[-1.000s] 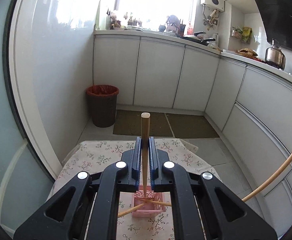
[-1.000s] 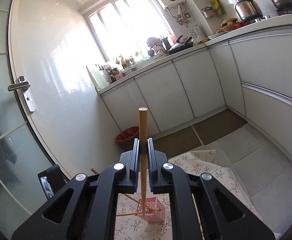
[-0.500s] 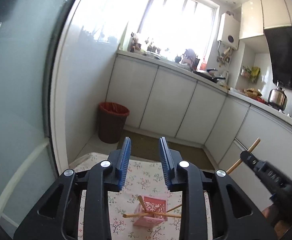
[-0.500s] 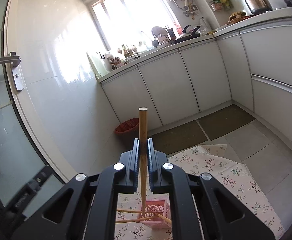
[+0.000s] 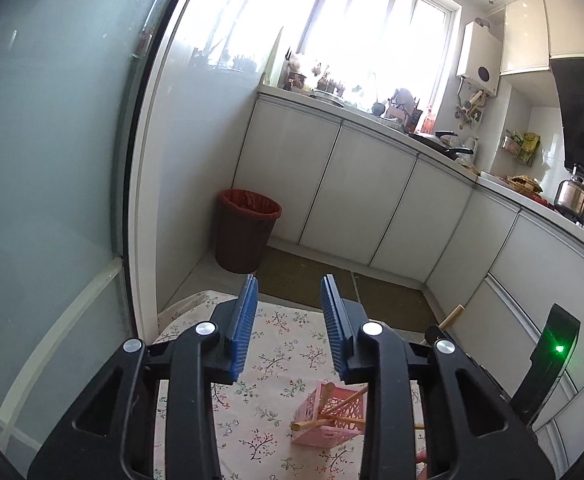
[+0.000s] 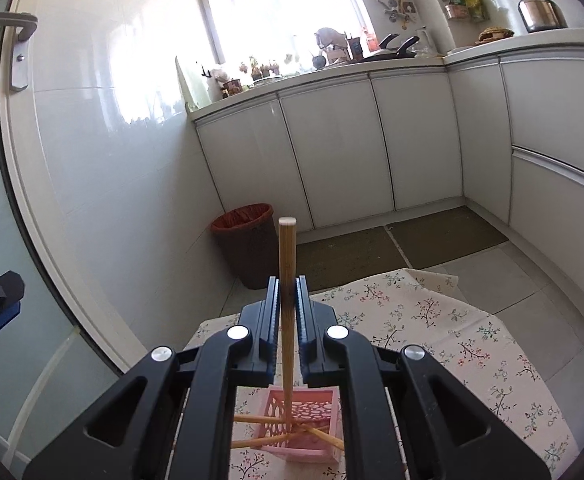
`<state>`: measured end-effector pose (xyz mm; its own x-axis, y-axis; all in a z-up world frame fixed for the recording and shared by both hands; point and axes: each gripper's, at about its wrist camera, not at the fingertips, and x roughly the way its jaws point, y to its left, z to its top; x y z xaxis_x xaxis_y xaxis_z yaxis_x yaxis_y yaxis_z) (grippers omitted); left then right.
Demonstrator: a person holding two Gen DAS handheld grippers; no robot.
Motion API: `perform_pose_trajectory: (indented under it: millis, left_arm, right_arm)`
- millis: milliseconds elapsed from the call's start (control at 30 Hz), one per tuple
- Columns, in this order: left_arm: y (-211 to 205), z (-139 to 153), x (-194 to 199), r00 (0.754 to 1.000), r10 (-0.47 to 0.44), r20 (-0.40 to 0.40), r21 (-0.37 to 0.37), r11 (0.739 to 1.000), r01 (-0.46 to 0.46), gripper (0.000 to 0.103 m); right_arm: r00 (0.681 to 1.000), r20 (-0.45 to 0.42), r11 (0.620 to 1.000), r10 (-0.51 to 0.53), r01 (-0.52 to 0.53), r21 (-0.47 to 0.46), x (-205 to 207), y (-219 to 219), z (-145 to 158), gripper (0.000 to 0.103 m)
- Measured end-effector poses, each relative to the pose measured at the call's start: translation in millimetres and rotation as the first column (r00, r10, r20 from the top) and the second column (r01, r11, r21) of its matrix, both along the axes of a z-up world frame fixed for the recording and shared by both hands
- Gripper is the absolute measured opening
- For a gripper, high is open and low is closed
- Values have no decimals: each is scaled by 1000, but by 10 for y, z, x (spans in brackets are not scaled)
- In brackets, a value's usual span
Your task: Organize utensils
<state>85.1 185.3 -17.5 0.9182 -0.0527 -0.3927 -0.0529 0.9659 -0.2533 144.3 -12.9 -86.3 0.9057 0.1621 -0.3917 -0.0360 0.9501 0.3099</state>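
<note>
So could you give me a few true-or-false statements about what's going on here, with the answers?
1. The right gripper holds a chopstick upright. True.
2. The left gripper also holds one. False: its jaws are open with nothing between them.
3. The basket is blue. False: it is pink.
4. Chopsticks already lie in the basket. True.
5. The bin stands on the tablecloth. False: it stands on the floor beyond it.

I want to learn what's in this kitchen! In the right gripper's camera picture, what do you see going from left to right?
Door handle → red trash bin → chopstick held in the right gripper → frying pan on the counter → silver kettle.
</note>
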Motion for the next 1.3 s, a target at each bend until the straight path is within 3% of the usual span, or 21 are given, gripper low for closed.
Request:
perform_pose_trajectory:
  millis: [33, 133, 300, 400, 467, 600, 667, 700, 800, 1067, 1300]
  left_arm:
    - [-8, 2, -8, 1000, -3, -3, 3, 1000, 3, 31]
    - [-41, 14, -47, 1000, -13, -3, 6, 1000, 13, 34]
    - [-178, 68, -149, 999, -32, 9, 45, 998, 32, 39]
    - [-247, 92, -214, 999, -38, 13, 62, 997, 37, 48]
    - [-292, 121, -252, 999, -37, 19, 73, 997, 35, 62]
    - [-370, 186, -372, 999, -37, 39, 96, 995, 33, 68]
    - [-410, 207, -446, 998, -30, 52, 106, 994, 25, 83]
    - [-433, 214, -488, 998, -23, 60, 113, 993, 16, 85]
    - [-512, 212, -584, 998, -33, 57, 130, 991, 25, 87]
    - [-719, 172, -838, 996, -73, 48, 158, 985, 64, 96]
    - [-892, -72, -907, 990, -136, -39, 183, 973, 140, 96]
  right_arm:
    - [1000, 8, 1000, 0, 0, -8, -42, 7, 44, 12]
    - [999, 37, 1000, -6, 7, -27, -191, -8, 216, 28]
    - [998, 55, 998, -29, 32, -59, -420, -118, 449, 28]
    - [997, 57, 996, -54, 58, -74, -560, -186, 523, 31]
    - [996, 61, 994, -67, 72, -80, -654, -233, 564, 35]
    - [994, 51, 991, -97, 101, -84, -806, -332, 618, 53]
    - [992, 47, 990, -114, 117, -76, -892, -398, 642, 66]
    - [991, 52, 990, -121, 124, -63, -947, -440, 659, 70]
    - [985, 72, 986, -154, 158, -53, -1123, -529, 715, 84]
    - [976, 50, 974, -211, 214, -69, -1467, -770, 680, 97]
    - [954, -84, 958, -287, 284, -48, -1812, -1279, 280, 96]
